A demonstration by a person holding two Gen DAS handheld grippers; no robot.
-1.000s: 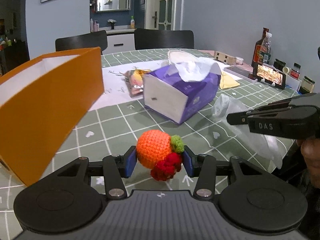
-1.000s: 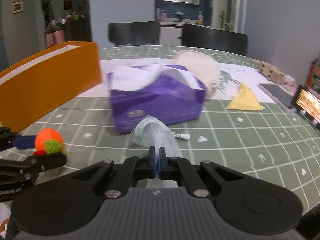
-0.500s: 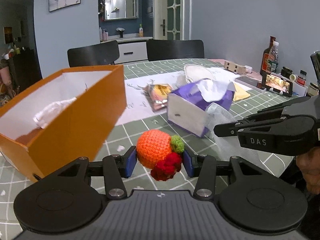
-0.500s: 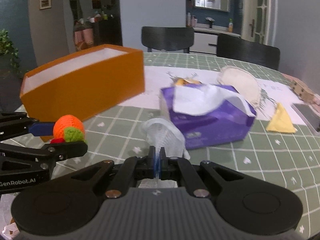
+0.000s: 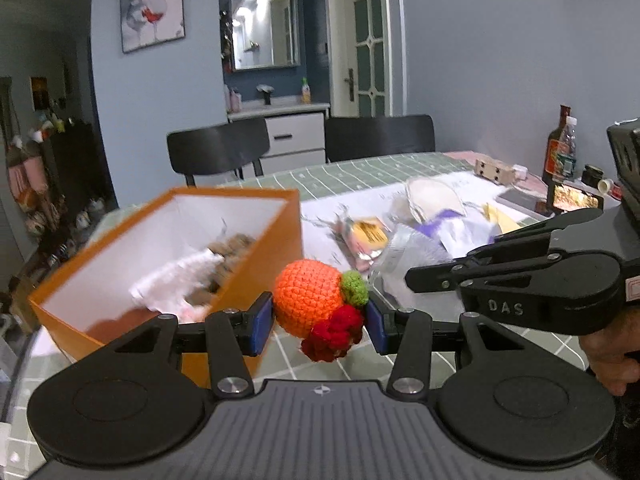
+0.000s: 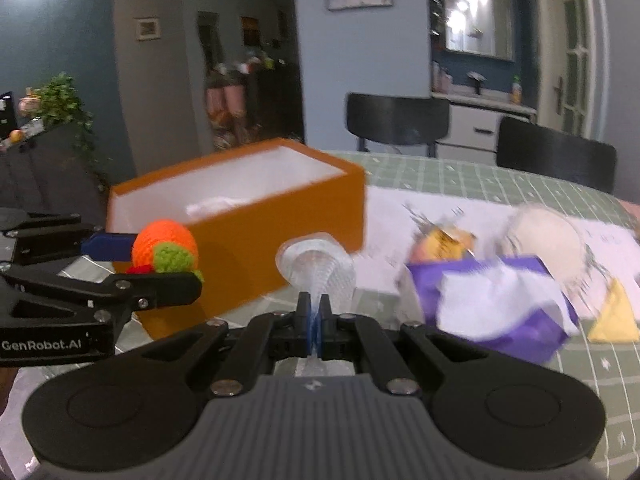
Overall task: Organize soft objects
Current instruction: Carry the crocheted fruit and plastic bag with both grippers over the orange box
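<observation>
My left gripper (image 5: pixel 319 322) is shut on an orange crocheted fruit (image 5: pixel 308 298) with a green and red tuft, held above the table just right of the orange box (image 5: pixel 256 276). The box is open, white inside, and holds white and brown soft items (image 5: pixel 188 276). My right gripper (image 6: pixel 314 320) is shut on a clear foam mesh sleeve (image 6: pixel 320 268), held in the air near the box's right end (image 6: pixel 280 248). The fruit (image 6: pixel 164 246) and left gripper show at left in the right wrist view.
A purple tissue box (image 6: pixel 492 308), a yellow cloth (image 6: pixel 616 316), a snack packet (image 5: pixel 368 232) and a round white item (image 6: pixel 544 240) lie on the green checked table (image 6: pixel 460 176). Bottles (image 5: pixel 560 148) and a phone stand at far right. Two black chairs stand behind.
Both grippers have risen and swung left toward the orange box, each keeping its hold. The box's inside now shows from above.
</observation>
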